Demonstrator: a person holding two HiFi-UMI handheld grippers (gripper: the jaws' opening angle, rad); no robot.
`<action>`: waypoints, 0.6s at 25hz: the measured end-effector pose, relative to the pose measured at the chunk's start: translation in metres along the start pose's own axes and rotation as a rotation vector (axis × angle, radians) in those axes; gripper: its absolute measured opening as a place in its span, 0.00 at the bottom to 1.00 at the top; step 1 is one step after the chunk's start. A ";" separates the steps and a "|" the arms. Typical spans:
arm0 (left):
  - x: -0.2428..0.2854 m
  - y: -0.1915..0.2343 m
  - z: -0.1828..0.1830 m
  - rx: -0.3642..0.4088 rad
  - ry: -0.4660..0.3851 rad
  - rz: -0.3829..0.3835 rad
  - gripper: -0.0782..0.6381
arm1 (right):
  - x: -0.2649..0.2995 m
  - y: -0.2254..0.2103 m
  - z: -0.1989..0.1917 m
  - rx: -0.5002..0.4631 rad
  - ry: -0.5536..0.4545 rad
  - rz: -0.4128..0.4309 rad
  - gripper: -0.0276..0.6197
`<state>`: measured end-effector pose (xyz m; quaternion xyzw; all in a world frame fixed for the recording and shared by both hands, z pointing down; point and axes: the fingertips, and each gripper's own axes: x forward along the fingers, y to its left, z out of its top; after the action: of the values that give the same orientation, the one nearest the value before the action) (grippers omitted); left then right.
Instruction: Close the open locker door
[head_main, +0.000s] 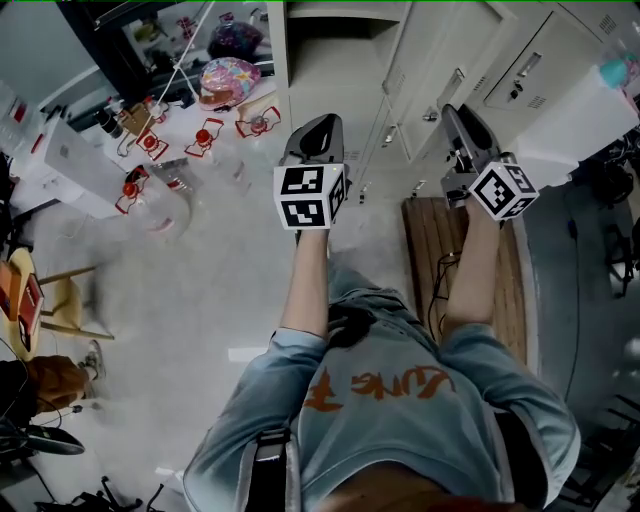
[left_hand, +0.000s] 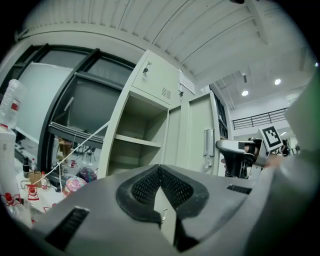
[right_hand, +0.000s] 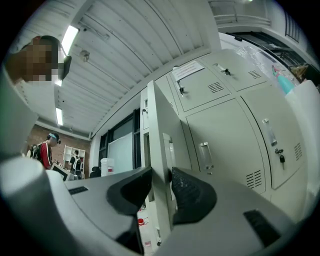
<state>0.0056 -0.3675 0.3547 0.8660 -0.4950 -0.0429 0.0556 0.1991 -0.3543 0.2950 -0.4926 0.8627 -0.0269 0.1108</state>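
Observation:
In the right gripper view the open locker door (right_hand: 159, 125), pale grey, stands edge-on between the jaws of my right gripper (right_hand: 161, 176). Both dark pads (right_hand: 187, 192) lie against its faces, so the gripper is shut on the door's free edge. In the left gripper view the open locker (left_hand: 137, 142) shows its bare shelves, and the door (left_hand: 200, 135) with its handle stands to the right of it. My left gripper (left_hand: 159, 172) hangs level in front of the locker, its tips together and nothing in them. From the head view both grippers, left (head_main: 320, 130) and right (head_main: 462, 125), point at the lockers.
Closed lockers (right_hand: 235, 135) with handles and vents fill the wall right of the door. A wooden bench (head_main: 432, 245) stands below my right arm. A cluttered white table (head_main: 190, 150) sits at the left, a chair (head_main: 60, 300) lower left. People stand far off (right_hand: 45, 150).

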 end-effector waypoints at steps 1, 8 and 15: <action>0.001 0.001 -0.001 -0.001 -0.001 -0.001 0.14 | 0.002 0.003 0.000 -0.011 0.006 0.014 0.25; 0.007 0.008 0.001 0.002 -0.009 -0.005 0.14 | 0.024 0.029 -0.008 -0.043 0.032 0.112 0.28; 0.004 0.033 -0.009 -0.017 0.009 0.042 0.14 | 0.059 0.066 -0.017 -0.116 0.051 0.174 0.27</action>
<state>-0.0196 -0.3872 0.3682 0.8552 -0.5123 -0.0421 0.0661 0.1106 -0.3719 0.2915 -0.4207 0.9049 0.0203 0.0620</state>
